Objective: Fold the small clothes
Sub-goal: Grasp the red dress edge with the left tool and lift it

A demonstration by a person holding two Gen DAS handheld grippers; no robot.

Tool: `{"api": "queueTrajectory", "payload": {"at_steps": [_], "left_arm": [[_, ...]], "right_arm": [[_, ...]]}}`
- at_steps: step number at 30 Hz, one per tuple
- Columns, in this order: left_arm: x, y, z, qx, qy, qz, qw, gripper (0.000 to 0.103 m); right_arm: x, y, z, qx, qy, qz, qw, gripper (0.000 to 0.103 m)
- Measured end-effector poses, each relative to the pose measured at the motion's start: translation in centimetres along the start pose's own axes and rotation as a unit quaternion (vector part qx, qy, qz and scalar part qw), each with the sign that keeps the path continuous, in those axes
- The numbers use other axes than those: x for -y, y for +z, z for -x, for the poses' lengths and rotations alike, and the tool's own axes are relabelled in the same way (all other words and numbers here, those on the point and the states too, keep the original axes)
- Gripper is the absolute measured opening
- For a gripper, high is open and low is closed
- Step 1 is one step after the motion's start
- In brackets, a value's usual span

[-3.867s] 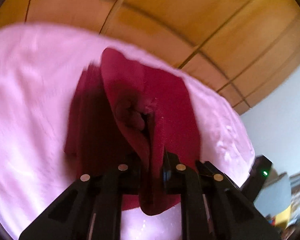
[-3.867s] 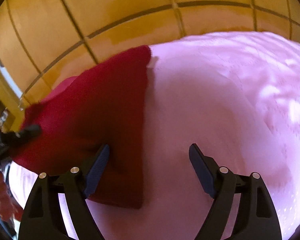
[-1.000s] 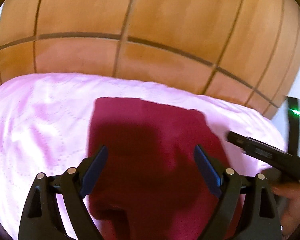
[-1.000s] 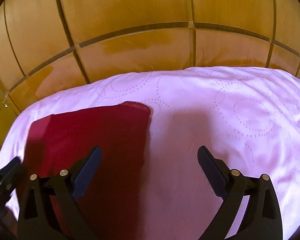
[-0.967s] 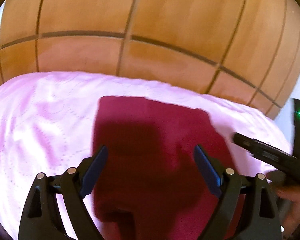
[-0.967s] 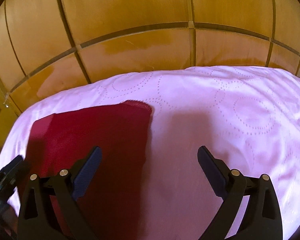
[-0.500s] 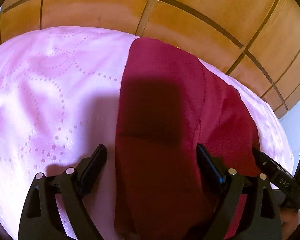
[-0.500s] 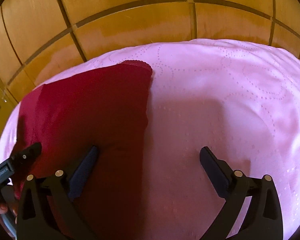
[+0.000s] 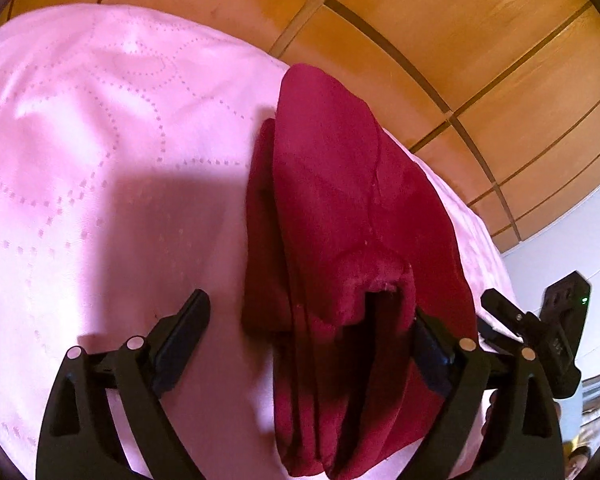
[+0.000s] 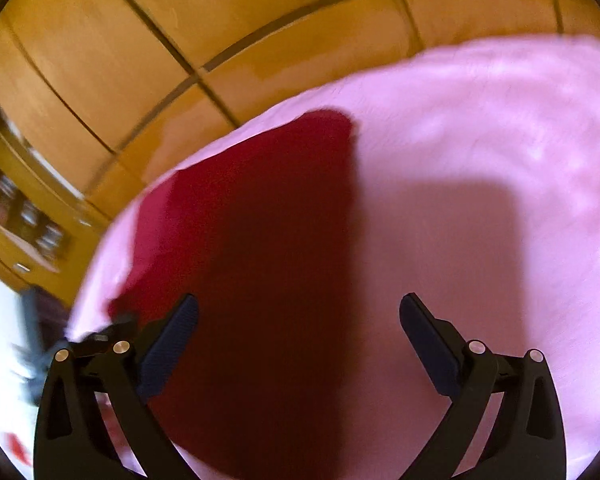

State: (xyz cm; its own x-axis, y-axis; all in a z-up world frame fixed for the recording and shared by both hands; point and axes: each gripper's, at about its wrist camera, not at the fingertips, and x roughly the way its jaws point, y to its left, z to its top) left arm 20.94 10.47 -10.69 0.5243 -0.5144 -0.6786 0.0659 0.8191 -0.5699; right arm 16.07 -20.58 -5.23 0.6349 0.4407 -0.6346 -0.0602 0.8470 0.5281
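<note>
Folded dark-red fleece garment [image 9: 340, 208] lay on the pink quilted bedspread [image 9: 100, 140], near its edge by the wooden panelled wall [image 9: 440, 20]. Left tool [image 9: 308, 344] stood wide, jaws opening, straddling the garment's near end without gripping. Right tool [image 10: 298, 340] stood wide, empty, over the garment's edge.

no readable text, labels, brand names, numbers or signs appear in either wrist view; any markings on the gear are too blurred.
</note>
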Motion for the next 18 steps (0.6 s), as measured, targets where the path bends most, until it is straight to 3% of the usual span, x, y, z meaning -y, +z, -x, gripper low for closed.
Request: {"api": "queueTrajectory", "payload": {"at_steps": [3,9,13,18], "left_arm": [[0.2,0.6,-0.8,-0.012,-0.012,0.004,0.9999,0.094],[0.7,1.1,-1.7,-0.024,-0.016,-0.017,0.9994,0.094],[1.3,2.0,-2.9,-0.033,-0.004,-0.038,0.9987,0.086],[1.8,2.5,-3.9,-0.045,-0.021,-0.042,0.9979,0.078]], "right_arm": [[0.9,0.0,-1.0,-0.024,0.040,-0.042,0.998,0.099],[0.7,0.7,-2.4,-0.060,0.033,-0.029,0.997,0.097],[0.7,1.2,-3.1,-0.071,0.033,-0.026,0.997,0.096],[0.9,1.7,-3.8,-0.071,0.043,-0.038,0.996,0.092]]}}
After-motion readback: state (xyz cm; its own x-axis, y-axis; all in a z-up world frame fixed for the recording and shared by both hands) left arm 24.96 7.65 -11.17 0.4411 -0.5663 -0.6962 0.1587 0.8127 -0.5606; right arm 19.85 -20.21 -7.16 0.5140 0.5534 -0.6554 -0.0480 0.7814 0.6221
